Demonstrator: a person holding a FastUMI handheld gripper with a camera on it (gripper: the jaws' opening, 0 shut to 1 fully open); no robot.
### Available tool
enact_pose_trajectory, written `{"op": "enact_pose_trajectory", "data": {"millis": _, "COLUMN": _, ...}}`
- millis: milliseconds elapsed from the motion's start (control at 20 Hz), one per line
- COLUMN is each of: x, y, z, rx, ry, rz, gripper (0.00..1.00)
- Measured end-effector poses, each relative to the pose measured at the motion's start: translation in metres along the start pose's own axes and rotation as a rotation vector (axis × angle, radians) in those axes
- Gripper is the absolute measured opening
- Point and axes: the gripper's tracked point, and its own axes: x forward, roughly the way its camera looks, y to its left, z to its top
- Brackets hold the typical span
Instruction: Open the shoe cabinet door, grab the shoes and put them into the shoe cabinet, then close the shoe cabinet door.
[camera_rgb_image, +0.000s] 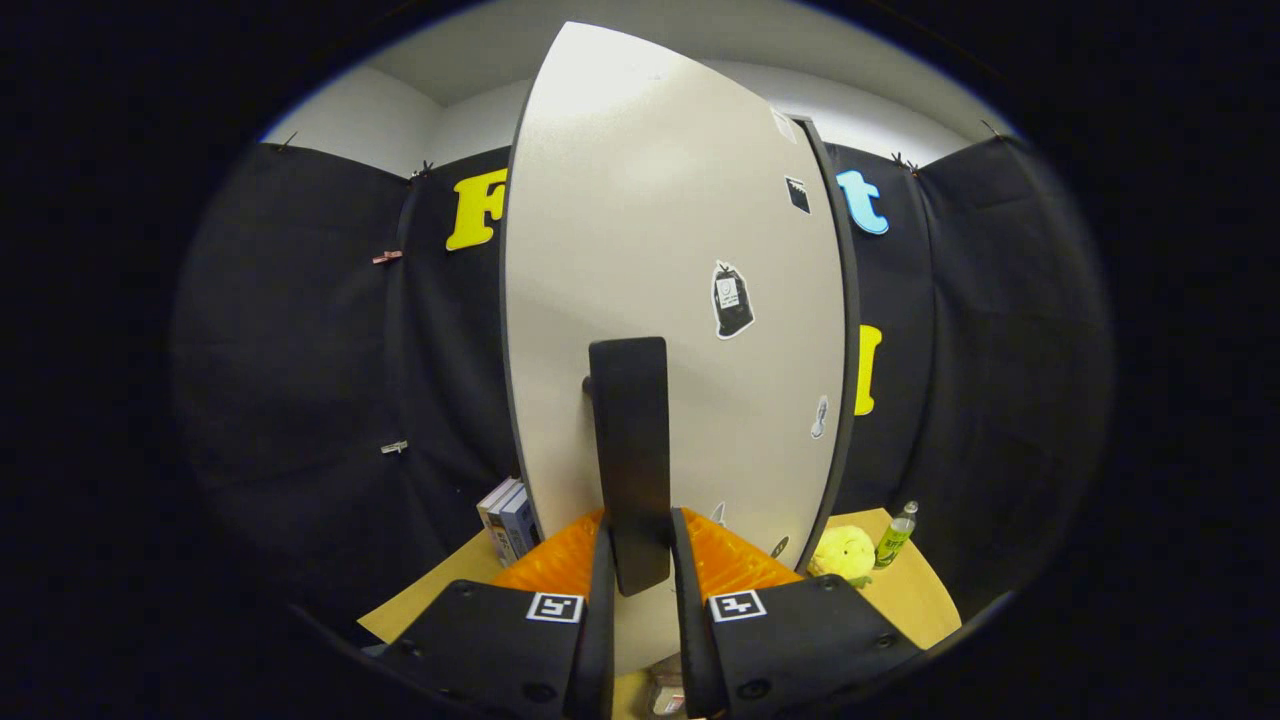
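Note:
The shoe cabinet door (680, 250) is a tall pale panel with a few stickers, standing straight ahead and very close. A long black vertical handle (630, 440) is fixed on it. My gripper (638, 545) has its two fingers on either side of the handle's lower end, pressing on it. No shoes can be made out from here.
Several books (507, 517) stand left of the cabinet on a tan table (420, 600). To the right of the cabinet sit a yellow-green plush toy (843, 552) and a small green bottle (896, 536).

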Motion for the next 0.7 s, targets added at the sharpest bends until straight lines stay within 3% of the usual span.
{"op": "enact_pose_trajectory", "data": {"millis": 450, "x": -0.032, "y": -0.05, "z": 0.003, "rx": -0.013, "ry": -0.027, "rz": -0.107, "gripper": 0.3}}
{"op": "enact_pose_trajectory", "data": {"millis": 700, "x": -0.053, "y": -0.081, "z": 0.0, "rx": 0.019, "ry": -0.032, "rz": -0.238, "gripper": 0.3}}
